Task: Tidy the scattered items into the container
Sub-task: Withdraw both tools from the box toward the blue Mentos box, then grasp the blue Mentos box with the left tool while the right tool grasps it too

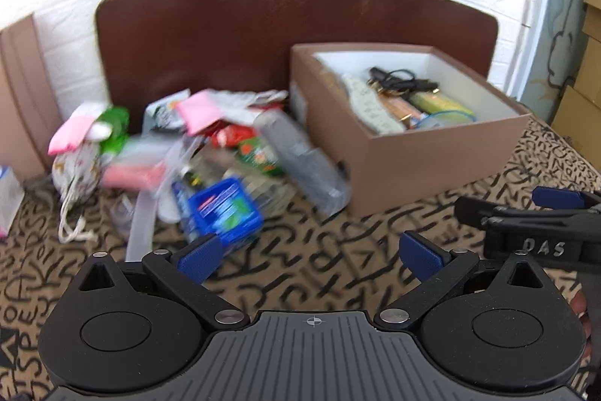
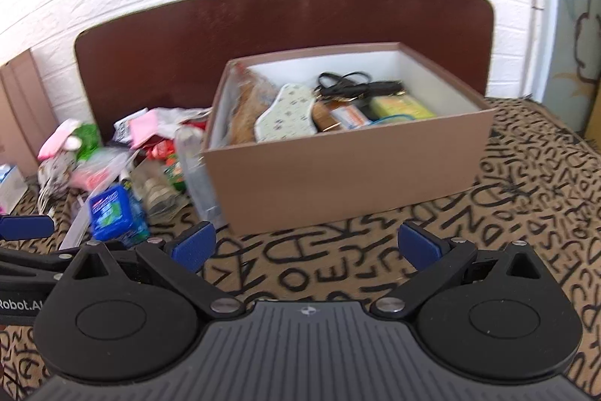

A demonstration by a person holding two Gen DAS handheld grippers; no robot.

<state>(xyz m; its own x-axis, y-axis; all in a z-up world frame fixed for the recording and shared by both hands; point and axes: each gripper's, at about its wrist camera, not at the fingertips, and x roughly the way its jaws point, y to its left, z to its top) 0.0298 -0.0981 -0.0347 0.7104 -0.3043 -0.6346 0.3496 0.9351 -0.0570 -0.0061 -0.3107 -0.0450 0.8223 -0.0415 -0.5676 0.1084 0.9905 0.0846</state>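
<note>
Beside box (image 2: 349, 168), cluttered pile (image 1: 210, 153).

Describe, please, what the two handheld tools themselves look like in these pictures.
Both match: the left tool and right tool have black linkage arms, round black housings, silver pivot pins, blue textured finger pads and a ribbed grey body with a crosshair mark. White lettering shows on each tool's side, seen from the other.

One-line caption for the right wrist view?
Open right gripper faces a part-filled cardboard box on a letter-patterned cloth, with a clutter pile beside it.
</note>
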